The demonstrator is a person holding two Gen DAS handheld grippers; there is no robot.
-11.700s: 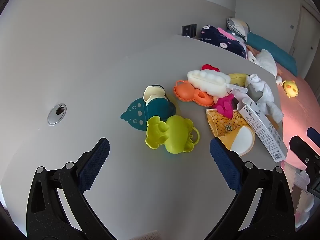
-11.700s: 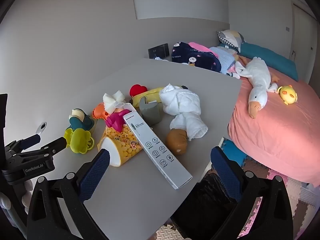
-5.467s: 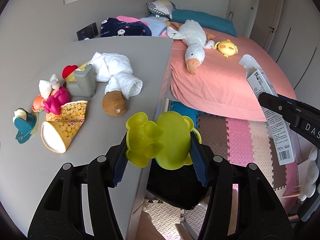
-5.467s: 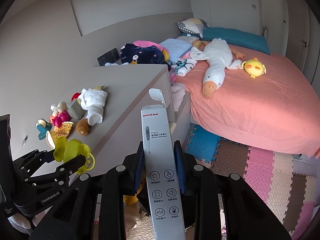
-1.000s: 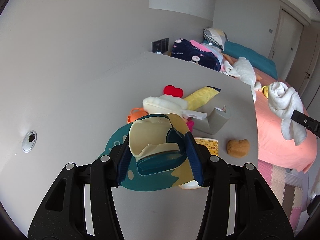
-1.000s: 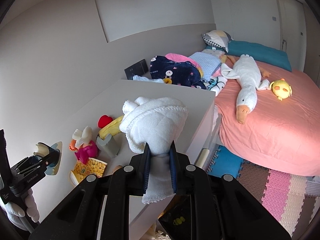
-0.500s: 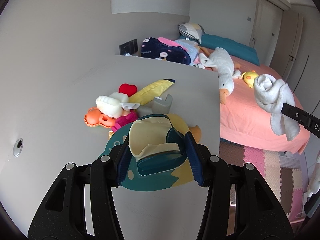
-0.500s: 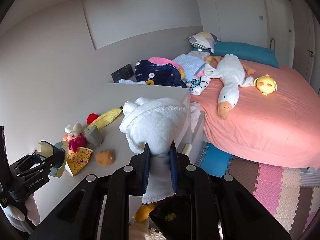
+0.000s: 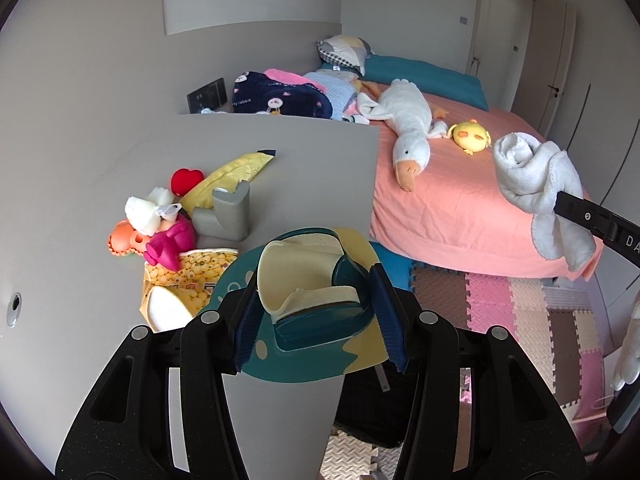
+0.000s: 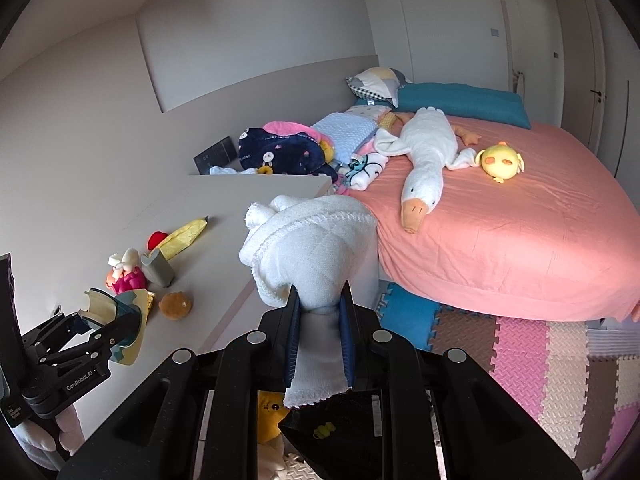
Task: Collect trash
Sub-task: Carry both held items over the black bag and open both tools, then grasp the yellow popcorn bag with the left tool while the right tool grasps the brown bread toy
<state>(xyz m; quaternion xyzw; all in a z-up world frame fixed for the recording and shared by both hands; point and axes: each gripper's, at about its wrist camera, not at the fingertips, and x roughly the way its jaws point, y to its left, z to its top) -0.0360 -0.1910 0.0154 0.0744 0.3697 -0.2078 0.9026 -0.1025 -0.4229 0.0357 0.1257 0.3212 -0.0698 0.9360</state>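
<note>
Overhead, both grippers hang past the grey tabletop's (image 9: 120, 152) near edge. The left gripper (image 9: 318, 320) clamps a teal-and-cream plastic toy boat (image 9: 308, 300); the right gripper (image 10: 319, 334) pinches a rolled white quilted cloth (image 10: 308, 240). Below sits a black trash bag (image 10: 340, 420). Beyond, a pink-sheeted bed (image 10: 500, 232) carries a white plush goose (image 10: 424, 152), over pastel foam floor mats (image 10: 560, 360).

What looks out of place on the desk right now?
A jumble at the desk's left side: a yellow snack bag lies on its side, a grey holder leans among small toys, and a brown round toy sits alone. Both grippers already hold items: a teal toy and a white towel.
</note>
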